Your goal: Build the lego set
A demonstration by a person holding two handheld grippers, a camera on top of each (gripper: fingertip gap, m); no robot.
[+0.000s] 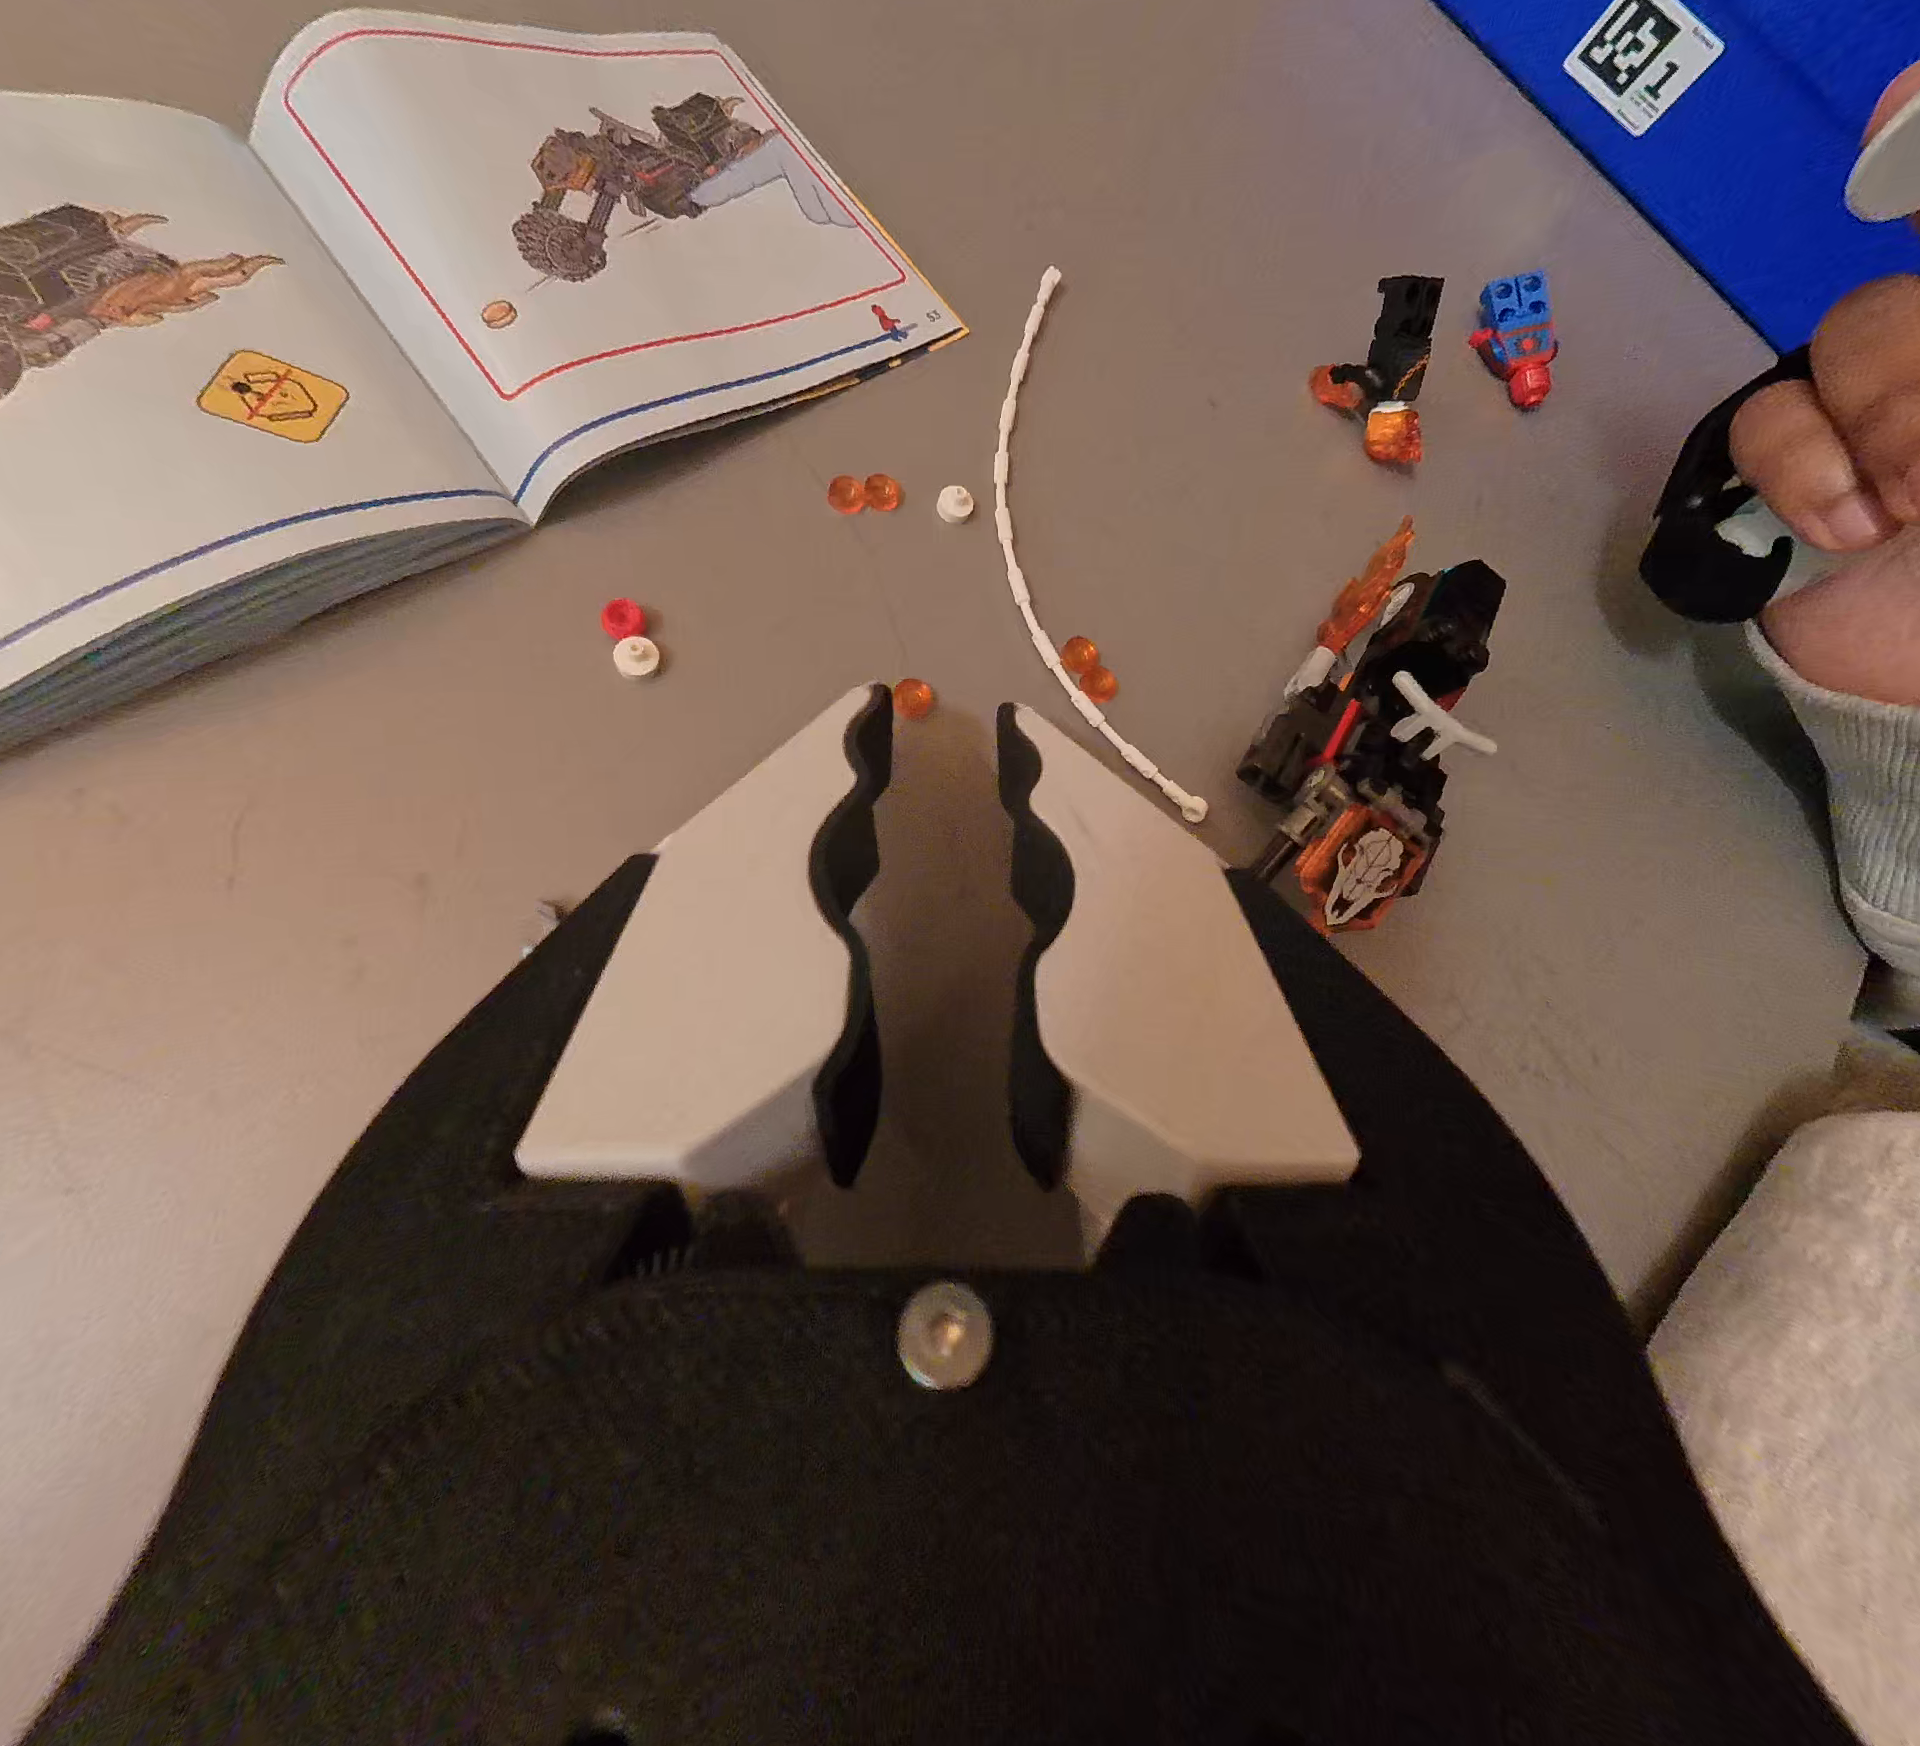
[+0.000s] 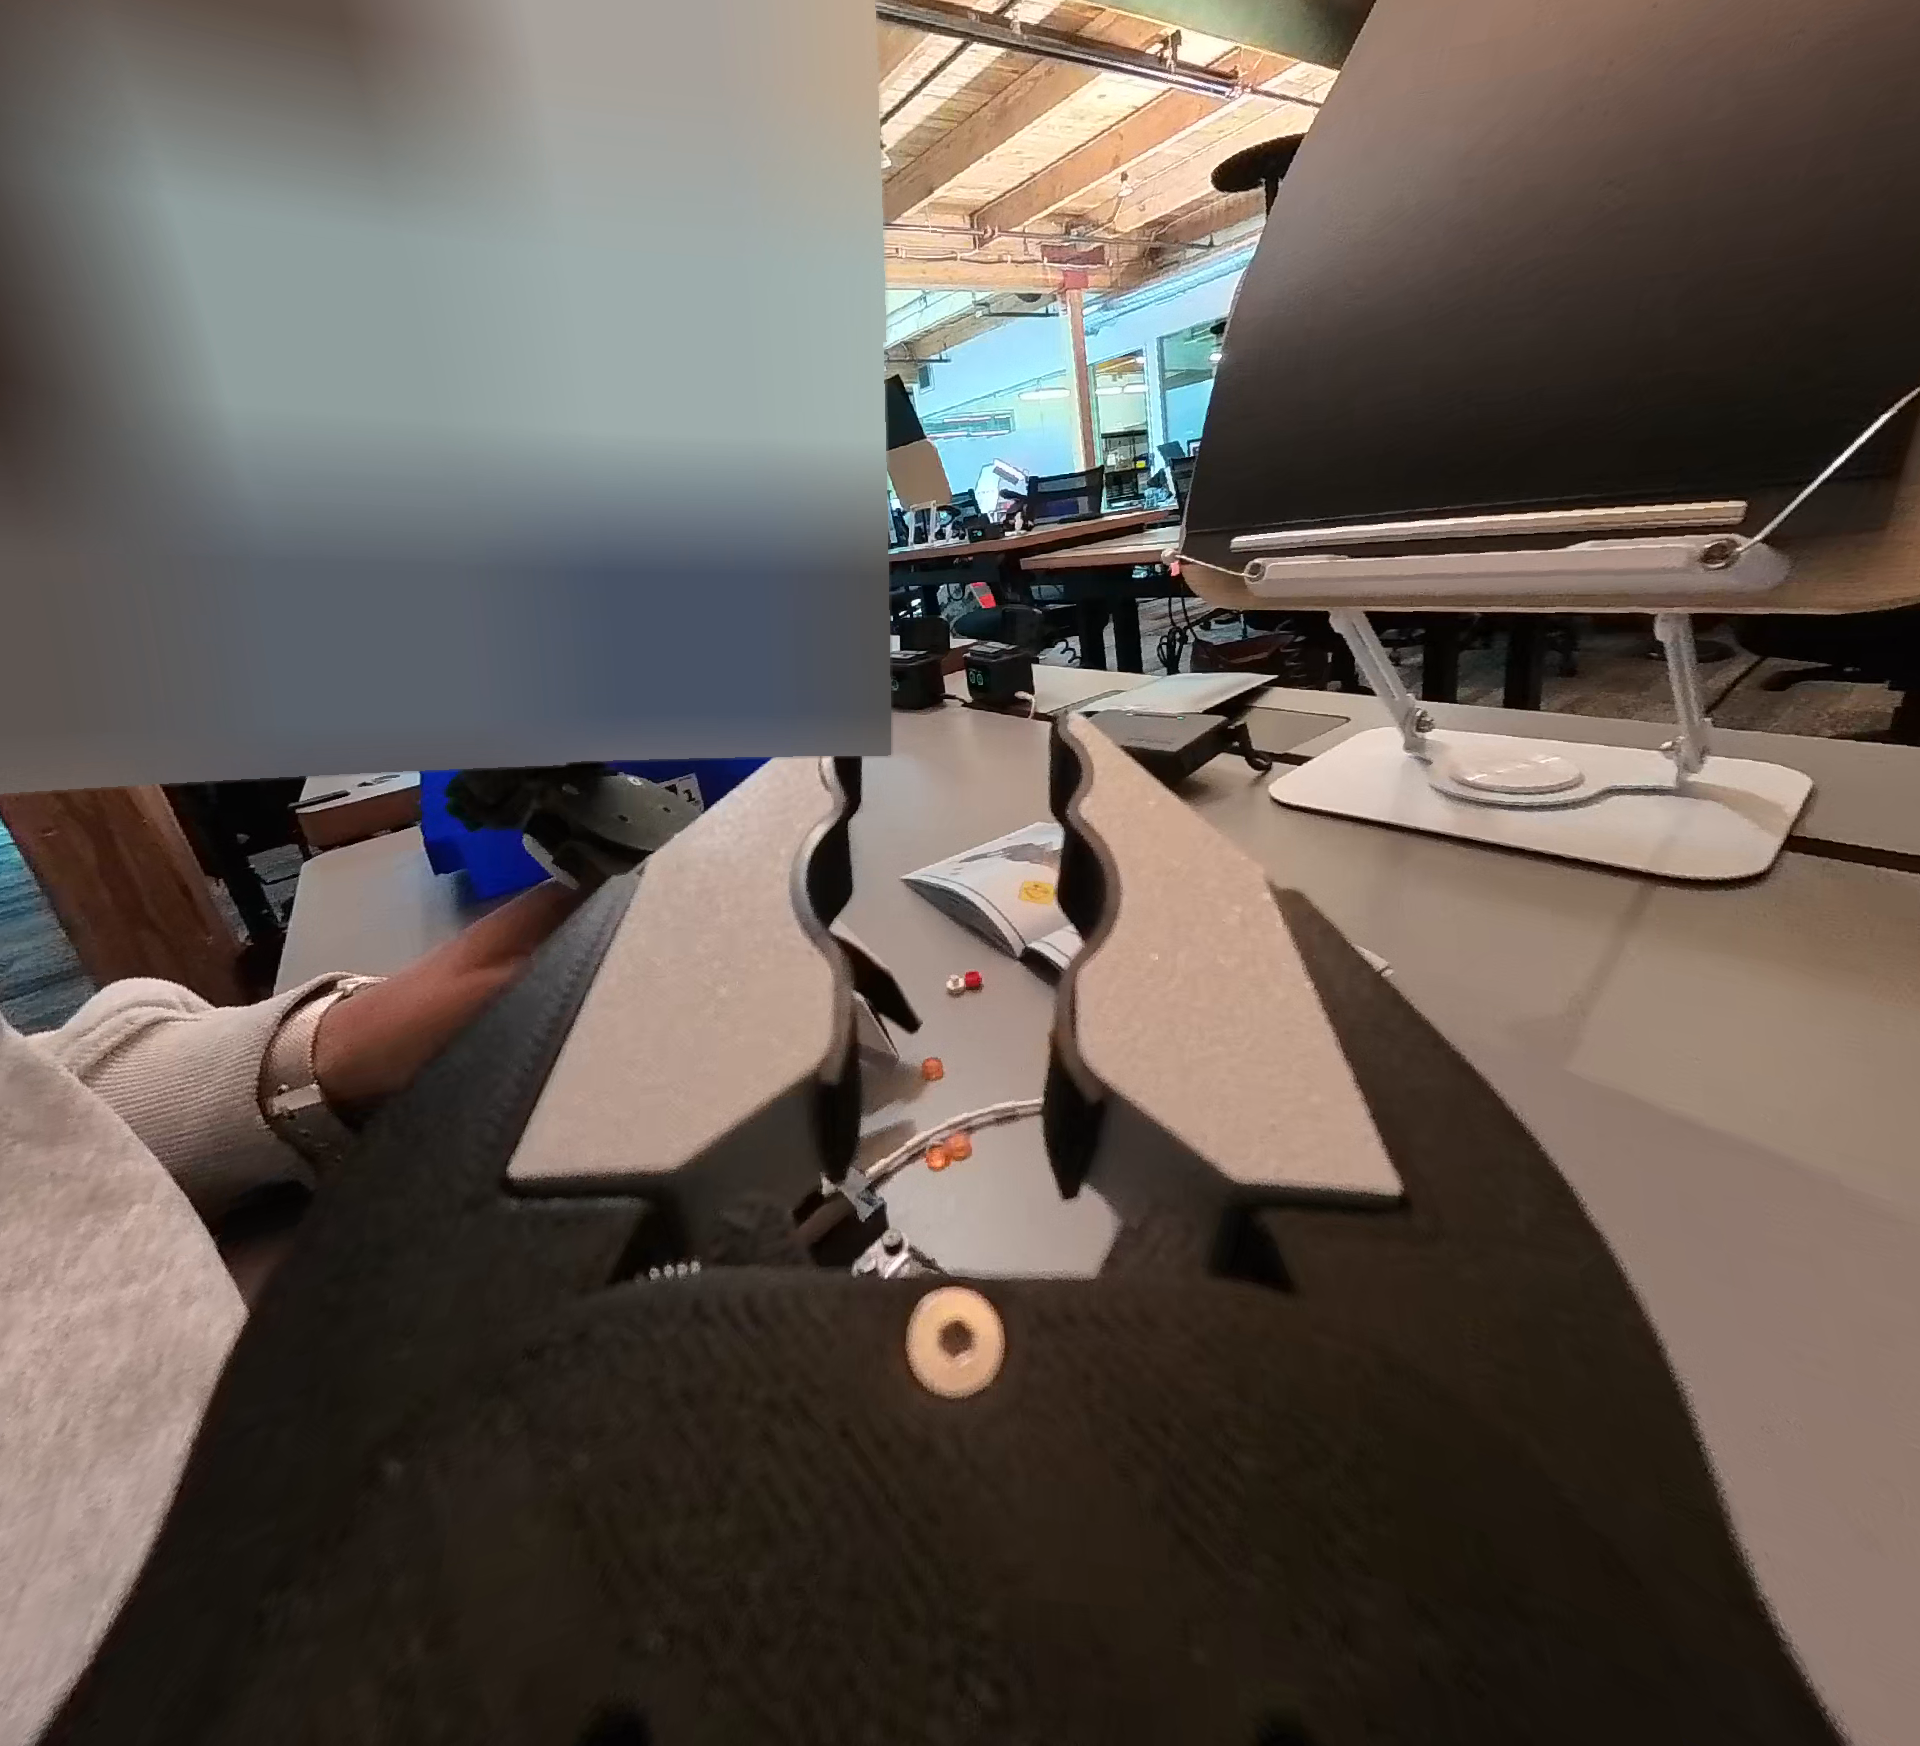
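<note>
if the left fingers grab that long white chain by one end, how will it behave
The white chain would probably droop: it is thin, segmented and already lies curved on the table. It looks light, so dragging it may nudge the two orange studs touching it, and those round studs could roll.

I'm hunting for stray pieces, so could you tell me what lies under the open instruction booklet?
Only grey table shows around the instruction booklet. Its pages cover whatever lies beneath, so hidden pieces cannot be ruled out. The nearest loose parts, a red stud and white stud, lie apart.

Orange translucent studs [image 1: 863,492]; white chain [image 1: 1013,543]; blue box [image 1: 1683,13]; red stud [image 1: 621,619]; grey table [image 1: 312,917].
</note>
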